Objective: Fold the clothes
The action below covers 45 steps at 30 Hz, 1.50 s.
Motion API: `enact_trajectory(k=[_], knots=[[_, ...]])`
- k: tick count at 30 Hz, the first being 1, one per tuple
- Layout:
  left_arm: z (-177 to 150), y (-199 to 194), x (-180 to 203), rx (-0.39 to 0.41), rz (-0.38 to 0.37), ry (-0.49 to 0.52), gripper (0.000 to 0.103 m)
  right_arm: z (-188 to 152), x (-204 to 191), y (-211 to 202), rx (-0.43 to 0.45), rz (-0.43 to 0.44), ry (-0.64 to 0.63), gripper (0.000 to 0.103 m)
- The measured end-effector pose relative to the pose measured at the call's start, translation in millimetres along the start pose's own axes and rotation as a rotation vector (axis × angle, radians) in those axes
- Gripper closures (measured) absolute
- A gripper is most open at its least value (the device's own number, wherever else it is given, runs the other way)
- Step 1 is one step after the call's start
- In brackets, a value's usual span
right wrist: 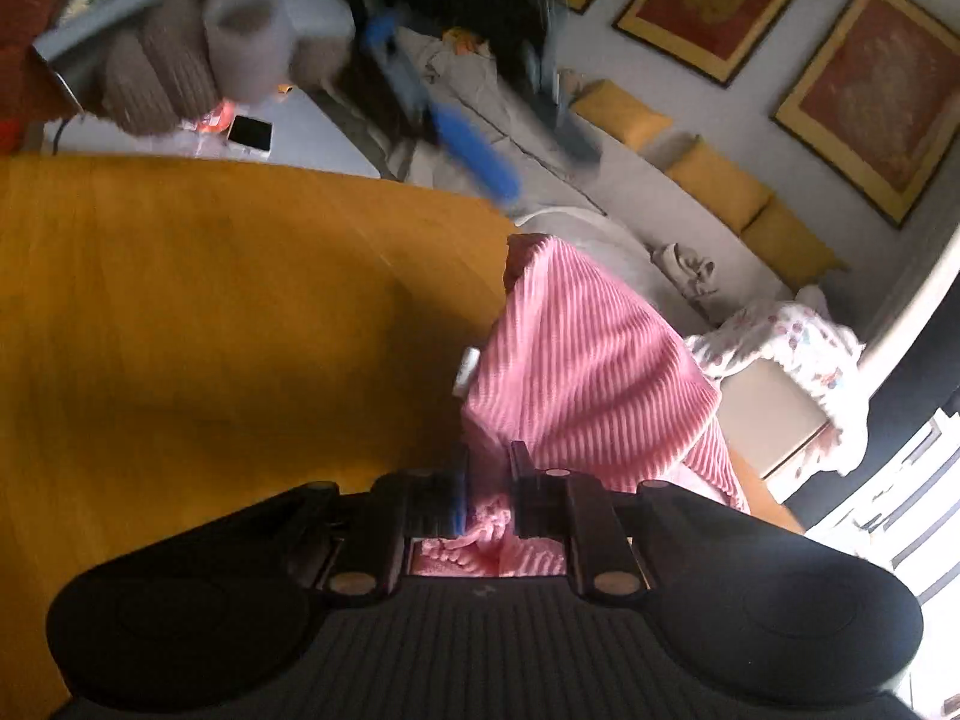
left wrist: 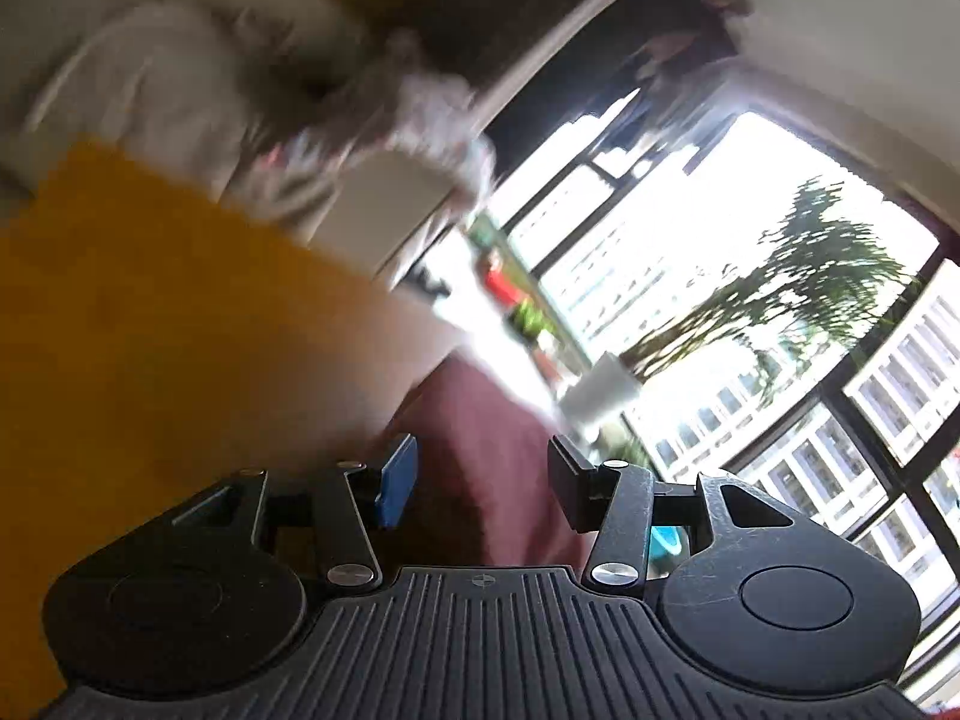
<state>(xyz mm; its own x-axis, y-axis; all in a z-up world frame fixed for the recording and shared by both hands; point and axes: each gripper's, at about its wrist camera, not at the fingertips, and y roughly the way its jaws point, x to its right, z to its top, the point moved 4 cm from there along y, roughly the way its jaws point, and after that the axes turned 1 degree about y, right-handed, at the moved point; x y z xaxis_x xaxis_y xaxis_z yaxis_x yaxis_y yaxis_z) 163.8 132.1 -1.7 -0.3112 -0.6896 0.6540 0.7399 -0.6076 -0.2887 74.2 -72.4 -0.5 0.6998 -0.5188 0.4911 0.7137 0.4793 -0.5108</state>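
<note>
Progress: early, by my read. The pink ribbed garment point(right wrist: 576, 360) hung up off the mustard worktop point(right wrist: 210, 312) in a loose, tented drape, with no neat fold showing anywhere on it.

Done so far: 1 grip taken, on the garment's near edge.

Left to do: as I judged it, spreading the cloth flat on the worktop and making every fold; a patterned white garment point(right wrist: 798, 330) lay heaped beyond the worktop's far edge, apparently still waiting.

Right claw point(right wrist: 486, 495): pressed nearly together, pinching a bunch of the pink cloth, which also puckered out behind the pads.

Garment relative to right claw: rising away from the pinch, up and to the right, over the worktop's right-hand edge.

Left claw point(left wrist: 480, 483): spread partway, nothing pinched; dark pink cloth filled the gap behind it, but the blue pad point(left wrist: 397, 483) and the black pad point(left wrist: 570, 489) stood clear of it.

Garment relative to left claw: just beyond the fingertips, off the worktop's edge, not touched as far as the blur allowed.

Blur: heavy in both views, so fine contact was hard to call.
</note>
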Motion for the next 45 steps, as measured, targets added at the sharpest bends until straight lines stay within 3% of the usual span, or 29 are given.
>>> enact_trajectory(k=[4, 8, 11, 15, 20, 22, 24, 26, 27, 31, 38, 42, 44, 45], knots=[[5.0, 7.4, 18.3, 0.0, -0.101, 0.004, 0.045, 3.7, 21.6, -12.2, 0.01, 0.058, 0.141, 0.088], [-5.2, 52.5, 8.2, -0.089, -0.066, -0.018, 0.046, 6.6, 71.1, -34.1, 0.061, 0.12, 0.399, 0.062], [-11.0, 71.0, -4.2, -0.116, -0.057, -0.056, 0.046, -5.1, 119.3, -56.5, 0.119, 0.146, 0.662, 0.061], [-12.5, 73.0, -12.4, -0.123, -0.044, -0.061, 0.045, -51.2, 169.6, -53.3, 0.151, 0.235, 1.05, 0.061], [-11.8, 65.9, -13.7, -0.136, -0.04, -0.066, 0.044, -71.6, 148.3, -8.9, 0.108, 0.364, 1.169, 0.06], [-11.9, 62.7, -12.4, -0.14, -0.037, -0.065, 0.044, -70.8, 144.3, 9.0, 0.126, 0.437, 1.235, 0.051], [-11.1, 62.5, -13.0, -0.146, -0.019, -0.059, 0.044, -72.0, 154.9, 25.0, 0.204, 0.519, 1.383, 0.048], [-10.8, 62.3, -13.2, -0.15, -0.007, -0.054, 0.044, -70.1, 172.8, 14.7, 0.388, 0.554, 1.5, 0.048], [-10.9, 62.0, -12.4, -0.151, -0.006, -0.051, 0.044, -70.3, 183.6, 3.3, 0.454, 0.527, 1.502, 0.045], [-12.9, 63.7, -8.5, -0.161, 0.012, -0.027, 0.039, -74.3, 206.0, -29.1, 0.529, 0.377, 1.42, 0.045], [-19.2, 67.7, -11.6, -0.171, 0.018, -0.025, 0.035, -116.0, 195.7, -31.2, 0.365, 0.316, 1.471, 0.044], [-17.7, 57.6, -2.6, -0.157, 0.023, -0.002, 0.037, -105.3, 190.6, -14.6, 0.34, 0.32, 1.444, 0.05], [-16.6, 46.4, 12.7, -0.122, 0.037, 0.061, 0.038, -96.5, 188.7, -16.3, 0.333, 0.319, 1.404, 0.05], [-18.7, 41.8, 27.7, -0.111, 0.044, 0.142, 0.038, -92.4, 187.7, -17.2, 0.328, 0.314, 1.384, 0.05]])
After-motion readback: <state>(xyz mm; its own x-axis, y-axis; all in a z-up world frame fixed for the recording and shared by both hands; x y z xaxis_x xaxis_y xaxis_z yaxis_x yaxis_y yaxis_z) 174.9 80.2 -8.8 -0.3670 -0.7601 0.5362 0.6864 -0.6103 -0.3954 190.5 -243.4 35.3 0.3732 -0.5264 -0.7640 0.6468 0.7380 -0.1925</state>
